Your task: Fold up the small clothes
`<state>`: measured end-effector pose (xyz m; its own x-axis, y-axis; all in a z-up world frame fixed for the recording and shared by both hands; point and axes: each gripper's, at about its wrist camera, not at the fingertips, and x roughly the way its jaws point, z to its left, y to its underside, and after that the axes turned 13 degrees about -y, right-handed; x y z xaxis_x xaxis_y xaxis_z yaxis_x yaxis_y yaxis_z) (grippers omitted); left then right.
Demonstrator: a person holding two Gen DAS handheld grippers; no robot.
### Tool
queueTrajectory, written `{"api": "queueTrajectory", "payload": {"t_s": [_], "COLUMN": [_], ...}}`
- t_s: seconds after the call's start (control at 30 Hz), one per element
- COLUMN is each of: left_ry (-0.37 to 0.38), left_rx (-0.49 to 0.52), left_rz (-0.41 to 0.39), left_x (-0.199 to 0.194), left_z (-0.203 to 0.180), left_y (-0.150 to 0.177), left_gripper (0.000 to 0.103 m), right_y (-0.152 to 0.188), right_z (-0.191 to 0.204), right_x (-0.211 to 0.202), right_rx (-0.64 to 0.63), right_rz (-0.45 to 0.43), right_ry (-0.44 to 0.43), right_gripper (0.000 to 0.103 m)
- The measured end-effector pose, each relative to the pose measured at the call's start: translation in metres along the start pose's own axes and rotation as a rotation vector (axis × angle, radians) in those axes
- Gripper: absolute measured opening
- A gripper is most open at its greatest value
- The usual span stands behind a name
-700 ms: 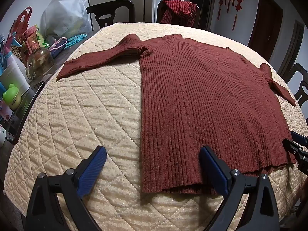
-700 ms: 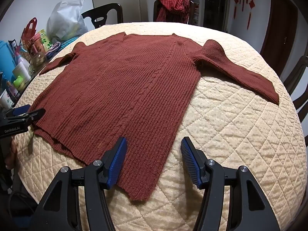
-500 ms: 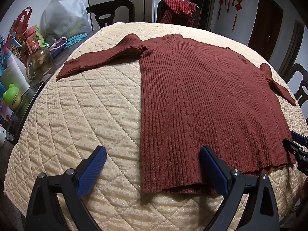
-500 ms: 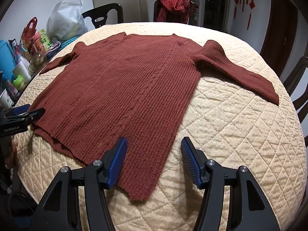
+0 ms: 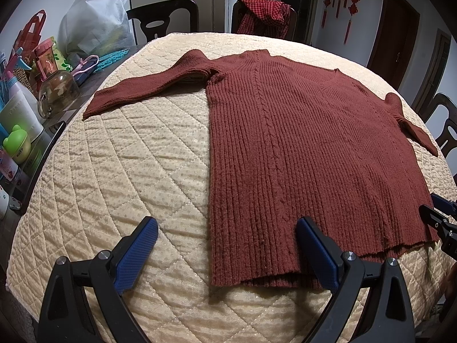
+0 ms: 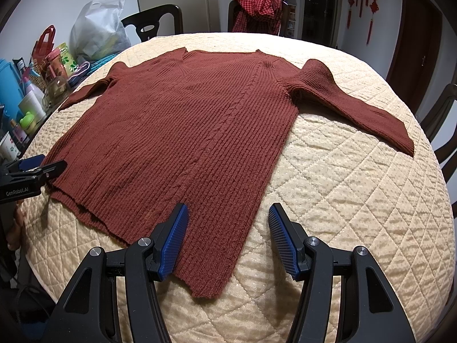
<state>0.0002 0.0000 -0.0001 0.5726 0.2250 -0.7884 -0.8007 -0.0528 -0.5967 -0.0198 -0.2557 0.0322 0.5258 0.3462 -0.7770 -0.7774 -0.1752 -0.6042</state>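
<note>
Quilted beige table cover carries a rust-red ribbed sweater spread flat, sleeves out. Left gripper and right gripper hover spread apart, empty, over its near hem.

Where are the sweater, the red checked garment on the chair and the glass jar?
sweater [image 6: 182, 131]: right wrist view, middle of the ribbed body.
red checked garment [image 6: 258, 14]: right wrist view, the cloth draped over the chair back.
glass jar [image 5: 58, 93]: left wrist view, its rounded side wall.
</note>
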Motion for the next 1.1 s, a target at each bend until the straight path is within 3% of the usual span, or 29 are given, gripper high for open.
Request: {"api": "queueTrajectory", "payload": {"t_s": [1.1], "left_ry": [-0.001], "left_rx": [-0.003], "left_rz": [0.009], "left_x": [0.0032], "left_z": [-0.0007], "left_y": [0.0009], "left_gripper": [0.099], "right_y": [-0.0004], "right_z": [0.0008], "right_x": [0.0011], "right_rx": [0.009], "right_rz": [0.008], "right_ry": [0.002], "right_gripper": [0.059]}}
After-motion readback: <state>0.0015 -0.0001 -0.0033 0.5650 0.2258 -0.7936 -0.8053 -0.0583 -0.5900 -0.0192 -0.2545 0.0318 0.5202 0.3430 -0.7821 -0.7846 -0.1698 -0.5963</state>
